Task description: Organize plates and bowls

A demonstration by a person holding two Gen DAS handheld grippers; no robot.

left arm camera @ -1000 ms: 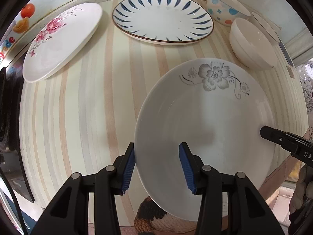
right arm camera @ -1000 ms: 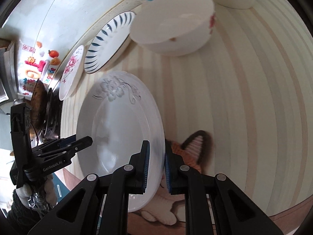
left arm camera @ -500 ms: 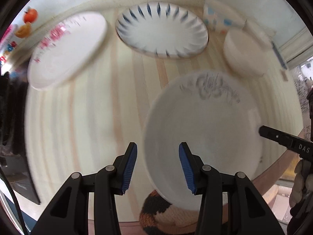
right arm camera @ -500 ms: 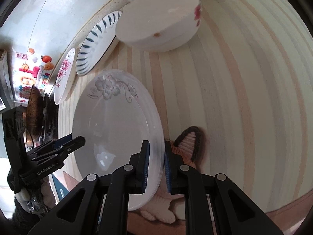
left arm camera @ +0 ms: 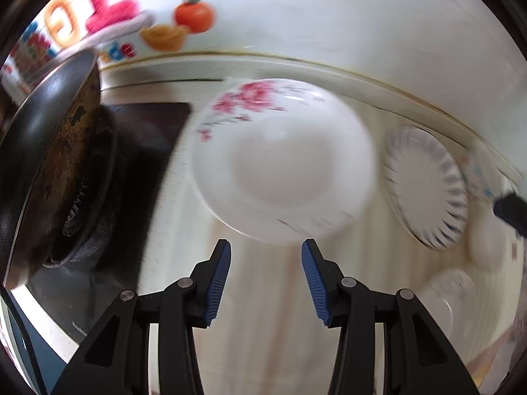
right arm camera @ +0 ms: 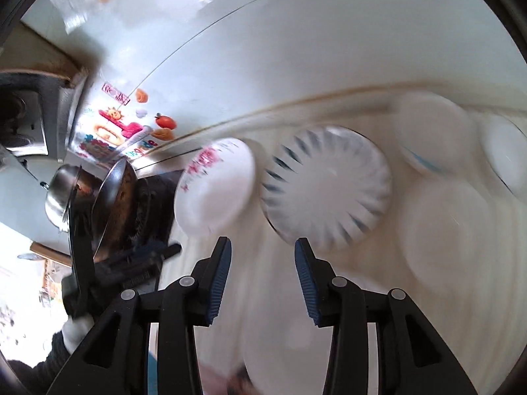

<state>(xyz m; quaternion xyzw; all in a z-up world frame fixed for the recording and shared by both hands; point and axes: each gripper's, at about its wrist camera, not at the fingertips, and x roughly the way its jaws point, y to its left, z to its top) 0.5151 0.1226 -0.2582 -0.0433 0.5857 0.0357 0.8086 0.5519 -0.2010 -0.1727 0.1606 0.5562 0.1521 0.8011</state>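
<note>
Both views are motion-blurred. A white plate with pink flowers [left arm camera: 283, 164] lies on the striped counter just beyond my open, empty left gripper [left arm camera: 266, 261]; it also shows in the right wrist view [right arm camera: 215, 191]. A blue-striped plate [left arm camera: 428, 184] lies to its right and sits just past my open, empty right gripper [right arm camera: 262, 256], where it shows larger [right arm camera: 326, 194]. The grey-flower plate [right arm camera: 286, 339] lies low under the right gripper. White bowls [right arm camera: 444, 240] stand at the right.
A dark wok [left arm camera: 56, 164] sits on a black stove [left arm camera: 145, 138] at the left, close to the pink-flower plate. A wall with colourful stickers [left arm camera: 158, 29] runs behind the counter. The left gripper shows in the right wrist view [right arm camera: 141, 260].
My right gripper has let go of the grey-flower plate and opened. Both grippers have swung left and forward towards the pink-flower and blue-striped plates.
</note>
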